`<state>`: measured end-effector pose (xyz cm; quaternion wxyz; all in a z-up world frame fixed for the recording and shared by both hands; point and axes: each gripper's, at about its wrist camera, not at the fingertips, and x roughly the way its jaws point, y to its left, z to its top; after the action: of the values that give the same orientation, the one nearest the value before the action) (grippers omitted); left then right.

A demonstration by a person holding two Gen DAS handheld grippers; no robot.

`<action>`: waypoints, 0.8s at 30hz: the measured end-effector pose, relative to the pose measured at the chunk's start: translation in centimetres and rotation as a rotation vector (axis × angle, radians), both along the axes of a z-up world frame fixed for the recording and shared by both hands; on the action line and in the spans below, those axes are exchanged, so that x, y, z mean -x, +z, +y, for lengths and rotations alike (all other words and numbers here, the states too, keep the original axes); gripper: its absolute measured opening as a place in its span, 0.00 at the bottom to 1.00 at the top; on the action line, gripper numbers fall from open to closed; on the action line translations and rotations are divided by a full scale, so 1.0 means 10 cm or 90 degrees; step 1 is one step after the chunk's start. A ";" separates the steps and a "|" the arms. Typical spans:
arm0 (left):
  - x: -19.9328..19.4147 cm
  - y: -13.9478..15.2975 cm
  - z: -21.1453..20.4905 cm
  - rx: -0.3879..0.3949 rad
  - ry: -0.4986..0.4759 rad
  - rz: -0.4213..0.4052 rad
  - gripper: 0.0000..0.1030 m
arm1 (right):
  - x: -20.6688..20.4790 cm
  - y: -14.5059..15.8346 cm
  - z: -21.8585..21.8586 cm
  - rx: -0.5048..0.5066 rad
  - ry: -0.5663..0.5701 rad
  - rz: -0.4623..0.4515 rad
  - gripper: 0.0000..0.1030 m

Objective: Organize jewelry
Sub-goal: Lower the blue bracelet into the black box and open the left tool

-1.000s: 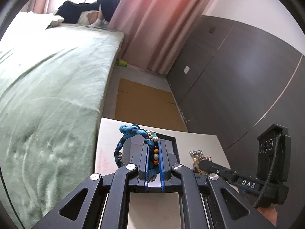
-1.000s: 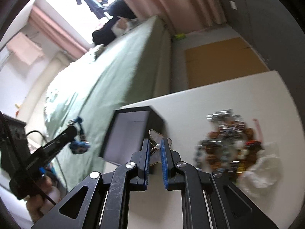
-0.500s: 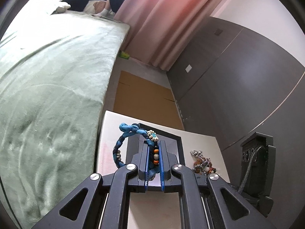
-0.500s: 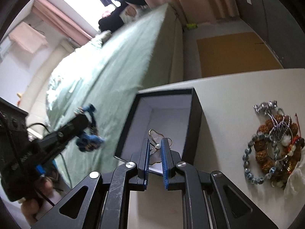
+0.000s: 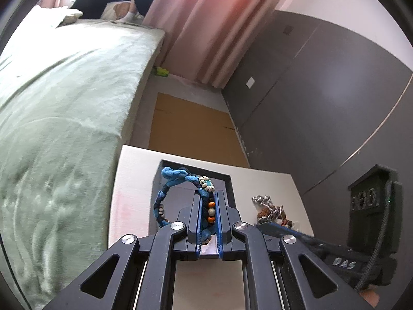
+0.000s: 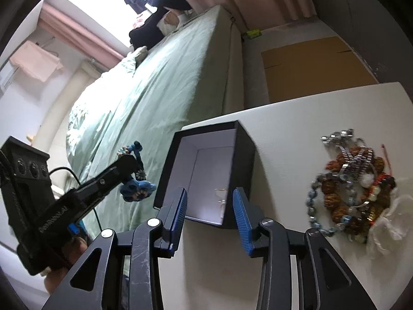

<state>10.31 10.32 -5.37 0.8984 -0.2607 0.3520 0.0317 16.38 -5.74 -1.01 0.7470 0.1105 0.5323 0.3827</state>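
Note:
My left gripper (image 5: 208, 201) is shut on a blue braided bracelet (image 5: 165, 193) with beads, held above the near end of a black box (image 5: 229, 183) with a white inside. It also shows in the right wrist view (image 6: 134, 165), left of the box (image 6: 245, 160). My right gripper (image 6: 209, 201) is open over the box's near end. A small earring (image 6: 220, 197) lies on the box floor between my fingers. A heap of bracelets and chains (image 6: 348, 186) lies on the white table (image 6: 296, 118) to the right; it also shows in the left wrist view (image 5: 271, 210).
A bed with a green cover (image 5: 64, 98) runs along the table's left side. Brown cardboard (image 5: 191, 129) lies on the floor beyond the table. A dark wall (image 5: 322, 98) stands on the right. A white tuft (image 6: 387, 222) lies by the heap.
My right gripper has opened and the earring it held now lies inside the box. The left gripper still holds the blue bracelet and has shifted slightly over the box.

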 end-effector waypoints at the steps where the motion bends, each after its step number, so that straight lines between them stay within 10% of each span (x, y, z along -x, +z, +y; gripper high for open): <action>1: -0.03 -0.01 -0.04 -0.005 -0.003 0.005 0.08 | -0.01 0.01 -0.05 -0.001 -0.005 -0.001 0.37; 17: -0.44 -0.55 -0.35 0.027 -0.053 0.150 0.11 | -0.15 0.14 -0.77 0.003 -0.102 0.004 0.37; 24: -0.39 -0.48 -0.34 0.023 -0.037 0.139 0.39 | -0.18 0.17 -0.89 0.013 -0.111 -0.005 0.37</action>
<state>14.26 6.96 -10.17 0.8504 -0.2615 0.4558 0.0272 18.21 -14.64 0.67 0.7806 0.1472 0.5217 0.3111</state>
